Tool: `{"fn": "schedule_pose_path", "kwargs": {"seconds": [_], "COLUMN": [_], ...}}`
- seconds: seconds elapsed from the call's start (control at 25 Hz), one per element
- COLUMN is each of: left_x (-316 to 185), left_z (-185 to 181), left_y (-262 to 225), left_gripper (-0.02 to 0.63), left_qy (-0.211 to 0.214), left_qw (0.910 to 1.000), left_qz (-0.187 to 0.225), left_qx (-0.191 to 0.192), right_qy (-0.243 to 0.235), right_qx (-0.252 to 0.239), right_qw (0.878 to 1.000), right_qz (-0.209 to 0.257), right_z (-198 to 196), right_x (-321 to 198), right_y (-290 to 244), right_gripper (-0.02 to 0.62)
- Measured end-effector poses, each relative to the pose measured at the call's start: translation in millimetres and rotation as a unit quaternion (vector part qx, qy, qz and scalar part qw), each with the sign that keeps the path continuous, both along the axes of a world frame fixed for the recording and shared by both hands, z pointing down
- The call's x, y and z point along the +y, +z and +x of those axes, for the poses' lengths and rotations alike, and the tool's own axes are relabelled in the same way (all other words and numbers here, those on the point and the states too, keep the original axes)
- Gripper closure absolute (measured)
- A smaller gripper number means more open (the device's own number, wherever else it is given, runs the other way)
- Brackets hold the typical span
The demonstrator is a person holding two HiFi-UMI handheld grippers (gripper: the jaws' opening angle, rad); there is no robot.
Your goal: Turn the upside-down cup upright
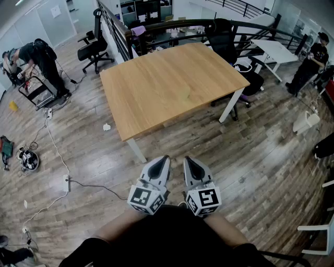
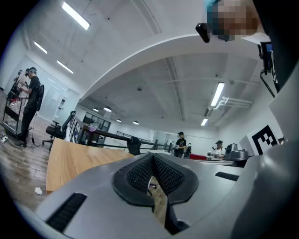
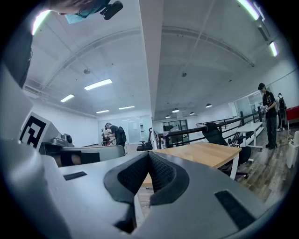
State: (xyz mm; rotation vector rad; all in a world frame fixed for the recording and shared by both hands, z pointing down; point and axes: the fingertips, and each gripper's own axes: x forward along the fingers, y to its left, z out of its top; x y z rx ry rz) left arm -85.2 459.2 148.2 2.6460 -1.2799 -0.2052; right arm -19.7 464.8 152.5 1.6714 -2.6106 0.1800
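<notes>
Two grippers are held out in front of the person, side by side and close together. The left gripper [image 1: 163, 161] and the right gripper [image 1: 190, 162] both point level, toward the wooden table [image 1: 172, 88]. They hang over the wood floor [image 1: 250, 156], a little short of the table's near corner. Both forearms come in from the bottom of the head view and reach straight ahead. The left forearm [image 1: 112, 228] and the right forearm [image 1: 225, 229] are bare.

In its own view, the left gripper [image 2: 153, 161] has its jaws pressed together at the tip, with nothing between them. The right gripper [image 3: 148, 158] looks the same, jaws together and holding nothing.

Each gripper has a cube on its back. The left cube [image 1: 147, 198] and the right cube [image 1: 203, 201] carry black and white square marks. These are patterns, not words. A white paper [image 1: 55, 11] hangs on a far wall, but its print is too small to read.

No view shows the cup, so I cannot tell where it is.
</notes>
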Motion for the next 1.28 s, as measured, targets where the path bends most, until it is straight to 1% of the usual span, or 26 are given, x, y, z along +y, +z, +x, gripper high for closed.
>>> {"fn": "schedule_pose_path", "kwargs": {"seconds": [0.44, 0.52, 0.64, 0.8, 1.08, 1.16, 1.28], "left_x": [18, 20, 23, 23, -15, -36, -83], "left_z": [23, 27, 35, 42, 34, 30, 25], "left_y": [-2, -4, -3, 8, 19, 25, 36], "left_gripper": [0.599, 0.599, 0.600, 0.600, 0.599, 0.599, 0.599], "left_qy": [-0.005, -0.009, -0.018, -0.034, -0.057, -0.060, -0.059], "left_qw": [1.0000, 1.0000, 0.9998, 0.9994, 0.9982, 0.9980, 0.9980], "left_qz": [-0.001, 0.001, 0.005, -0.002, -0.015, -0.017, -0.022], "left_qx": [-0.004, -0.002, 0.000, -0.002, -0.008, -0.009, -0.010], "right_qy": [-0.009, -0.012, -0.015, -0.007, 0.001, 0.005, 0.010], "right_qx": [-0.003, -0.010, -0.025, -0.026, -0.025, -0.023, -0.018], "right_qw": [1.000, 1.000, 1.000, 1.000, 1.000, 1.000, 1.000], "right_qz": [0.006, 0.006, 0.003, -0.003, -0.012, -0.016, -0.021], "right_z": [21, 27, 40, 63, 80, 80, 77], "right_x": [16, 18, 19, 14, -29, -48, -89], "right_y": [-4, -6, -5, 5, 18, 25, 37], "right_gripper": [0.583, 0.582, 0.583, 0.583, 0.581, 0.581, 0.581]}}
